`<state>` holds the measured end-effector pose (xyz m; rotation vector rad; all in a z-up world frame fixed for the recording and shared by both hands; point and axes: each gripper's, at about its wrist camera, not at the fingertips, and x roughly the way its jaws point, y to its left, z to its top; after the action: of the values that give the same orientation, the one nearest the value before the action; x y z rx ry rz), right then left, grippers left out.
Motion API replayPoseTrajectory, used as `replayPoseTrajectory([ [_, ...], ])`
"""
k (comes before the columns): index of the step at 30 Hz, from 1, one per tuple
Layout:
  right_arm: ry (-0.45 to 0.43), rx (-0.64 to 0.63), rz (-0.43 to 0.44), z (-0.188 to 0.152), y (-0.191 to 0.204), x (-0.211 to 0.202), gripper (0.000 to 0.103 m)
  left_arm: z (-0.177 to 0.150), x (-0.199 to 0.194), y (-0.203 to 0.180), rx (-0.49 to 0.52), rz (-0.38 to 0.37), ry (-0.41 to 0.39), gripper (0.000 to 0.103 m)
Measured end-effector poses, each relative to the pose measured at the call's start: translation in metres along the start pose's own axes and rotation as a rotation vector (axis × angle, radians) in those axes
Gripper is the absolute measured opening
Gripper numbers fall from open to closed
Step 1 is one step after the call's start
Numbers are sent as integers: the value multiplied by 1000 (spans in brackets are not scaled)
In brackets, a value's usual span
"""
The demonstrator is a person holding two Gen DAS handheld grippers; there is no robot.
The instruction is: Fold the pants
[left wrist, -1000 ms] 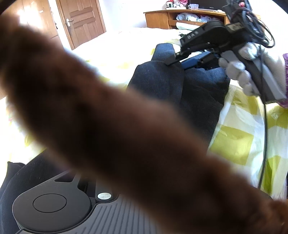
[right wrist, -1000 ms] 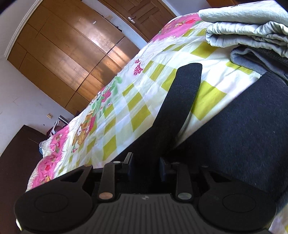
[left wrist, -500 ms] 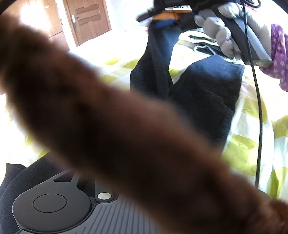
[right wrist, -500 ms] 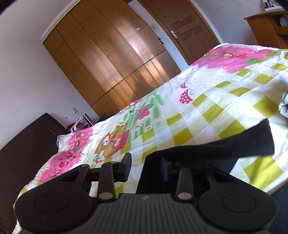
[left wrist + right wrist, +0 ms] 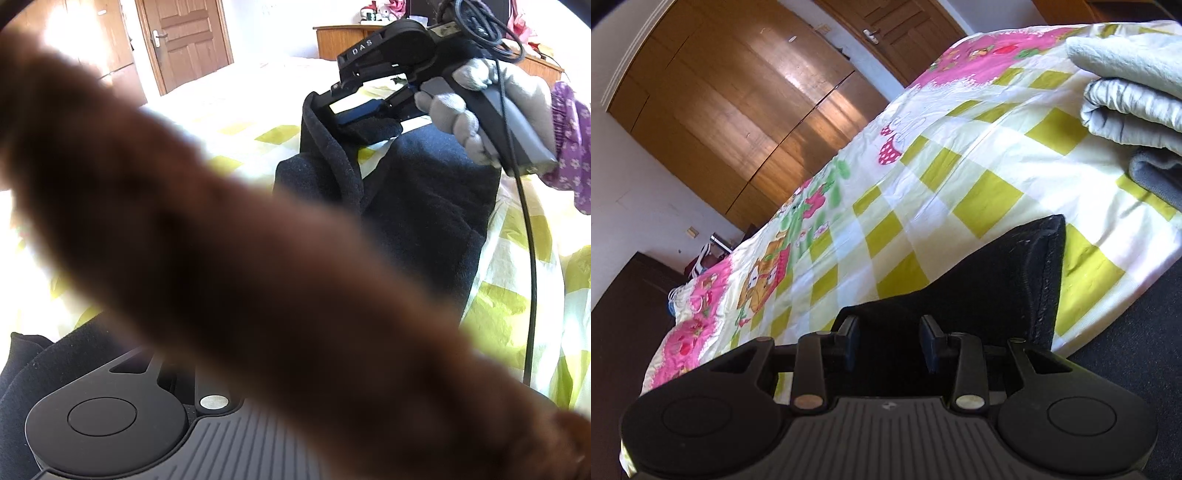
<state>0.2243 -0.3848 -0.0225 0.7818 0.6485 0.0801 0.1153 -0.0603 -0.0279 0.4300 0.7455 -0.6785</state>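
Observation:
Dark navy pants (image 5: pixel 424 206) lie on a checked bedspread. In the left wrist view my right gripper (image 5: pixel 325 99), held in a gloved hand, is shut on a pant leg end and holds it above the rest of the pants. In the right wrist view that dark cloth (image 5: pixel 997 280) runs between the fingers (image 5: pixel 929 341), which stand a little apart with the fabric between them. A blurred brown furry strip (image 5: pixel 258 266) crosses the left wrist view and hides my left gripper's fingers. Dark cloth (image 5: pixel 22 373) lies beside the left gripper body.
The bedspread (image 5: pixel 923 177) has yellow-green checks and pink cartoon prints. Folded grey and pale clothes (image 5: pixel 1134 110) are stacked at the right. A wooden wardrobe (image 5: pixel 738 110), a door (image 5: pixel 184 40) and a wooden cabinet (image 5: pixel 343 40) stand beyond the bed.
My right gripper lifted the pant leg high, then came back down nearer the bed with the cloth still in it. The left gripper has not moved.

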Motion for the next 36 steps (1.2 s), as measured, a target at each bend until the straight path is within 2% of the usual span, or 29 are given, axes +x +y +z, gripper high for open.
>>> replayPoseTrajectory([
  [4,8,130,-1,7,-18,5,52,2,1,1,2,-5,-6,42],
  [7,18,228,43,4,-27,-1,52,2,1,1,1,-8,-8,42],
  [13,80,292,135,-9,-18,-11,52,0,1,1,12,-13,-12,42],
  [16,26,411,186,-9,-24,-7,54,1,0,1,3,-10,-15,42],
  [18,5,459,166,-7,-28,-2,57,0,-1,0,-1,-11,-17,42],
  [20,23,499,135,-7,-31,8,57,0,0,0,1,-11,-16,42],
  [25,26,520,54,-11,-30,25,57,0,0,1,-3,-13,-19,42],
  [26,15,521,39,-10,-30,26,55,0,0,1,-5,-14,-20,42],
  [27,-1,504,17,-9,-28,25,38,0,-1,1,-7,-14,-22,42],
  [28,-14,473,2,-5,-24,23,26,-1,-1,2,-9,-15,-24,42],
  [29,-22,441,-4,-1,-21,19,23,-1,-1,2,-10,-14,-25,42],
  [31,-47,384,15,8,-11,8,23,-1,-1,3,-10,-12,-26,42],
  [33,-97,268,28,18,8,-15,23,0,-3,4,-10,-8,-35,42],
  [36,-209,75,63,19,40,-70,22,3,-13,4,-17,7,-74,42],
])
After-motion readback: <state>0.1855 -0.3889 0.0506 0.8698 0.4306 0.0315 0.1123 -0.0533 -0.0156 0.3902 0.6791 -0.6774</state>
